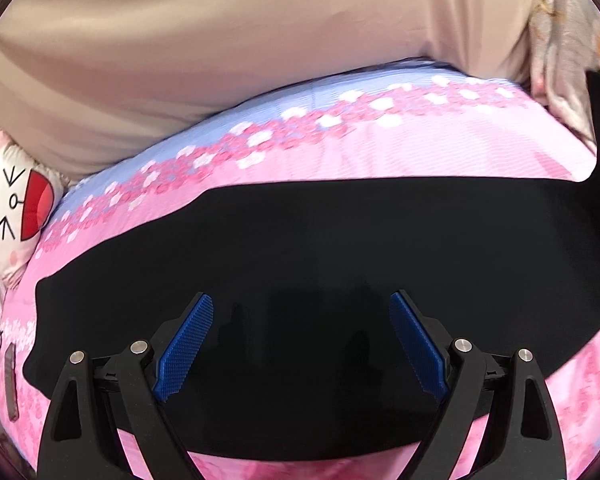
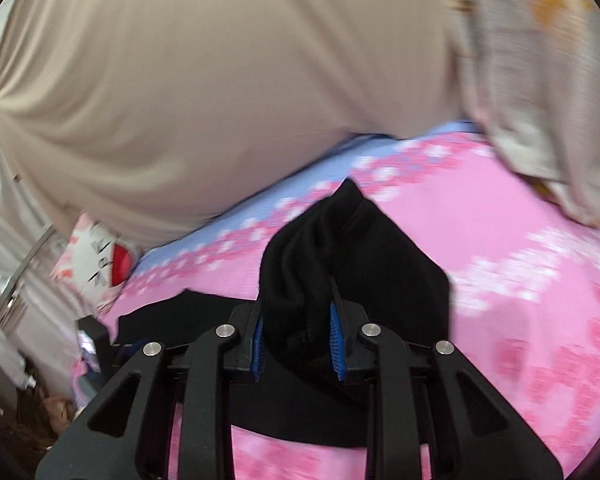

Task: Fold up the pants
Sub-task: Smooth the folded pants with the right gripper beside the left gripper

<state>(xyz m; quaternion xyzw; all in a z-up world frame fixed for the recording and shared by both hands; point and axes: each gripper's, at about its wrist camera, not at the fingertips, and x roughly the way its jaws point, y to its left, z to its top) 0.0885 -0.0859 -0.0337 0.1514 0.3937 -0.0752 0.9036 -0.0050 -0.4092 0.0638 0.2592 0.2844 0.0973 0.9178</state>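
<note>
Black pants (image 1: 320,248) lie flat across a pink flowered bed sheet (image 1: 380,152). My left gripper (image 1: 301,300) is open, its blue pads spread wide just above the pants, holding nothing. In the right wrist view my right gripper (image 2: 298,312) is shut on a bunched end of the pants (image 2: 340,248) and holds it lifted above the sheet (image 2: 520,260); the cloth drapes up and over the fingers.
A beige duvet (image 1: 220,48) is heaped along the far side of the bed. A white cartoon-face pillow (image 1: 16,208) lies at the left. A patterned cloth (image 2: 532,80) hangs at the upper right. Clutter sits beyond the bed's left edge (image 2: 16,320).
</note>
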